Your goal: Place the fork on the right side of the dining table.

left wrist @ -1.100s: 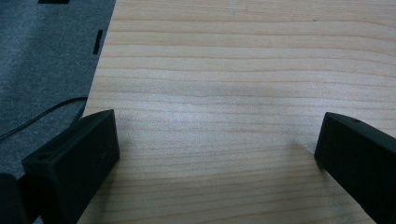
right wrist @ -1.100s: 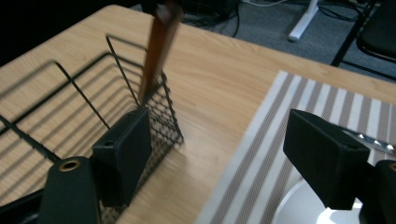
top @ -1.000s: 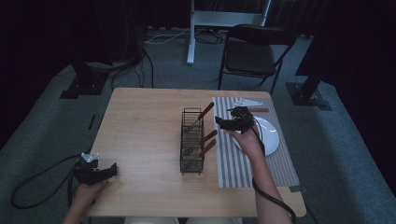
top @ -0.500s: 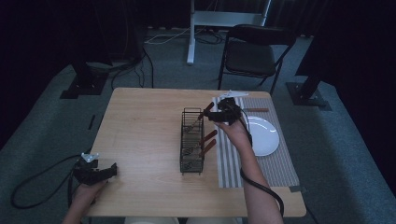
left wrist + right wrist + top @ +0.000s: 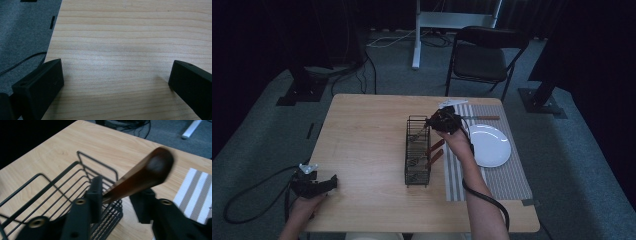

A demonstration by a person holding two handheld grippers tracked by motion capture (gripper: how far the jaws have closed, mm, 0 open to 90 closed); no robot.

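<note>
Fingers [image 5: 96,195] of the right gripper [image 5: 120,202] clench a brown wooden handle [image 5: 142,176] above the far end of the black wire basket [image 5: 417,150]. Left gripper [image 5: 117,82], fingers spread wide and empty, rests at the worktop's [image 5: 362,140] near left edge.

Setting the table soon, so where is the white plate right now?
In the high view the white plate lies on the striped placemat at the table's right side, just right of the right gripper and wire basket.

A wire basket [image 5: 418,150] stands mid-table [image 5: 362,140]; right of it a placemat [image 5: 507,180] (plate [image 5: 488,145] on top).
</note>
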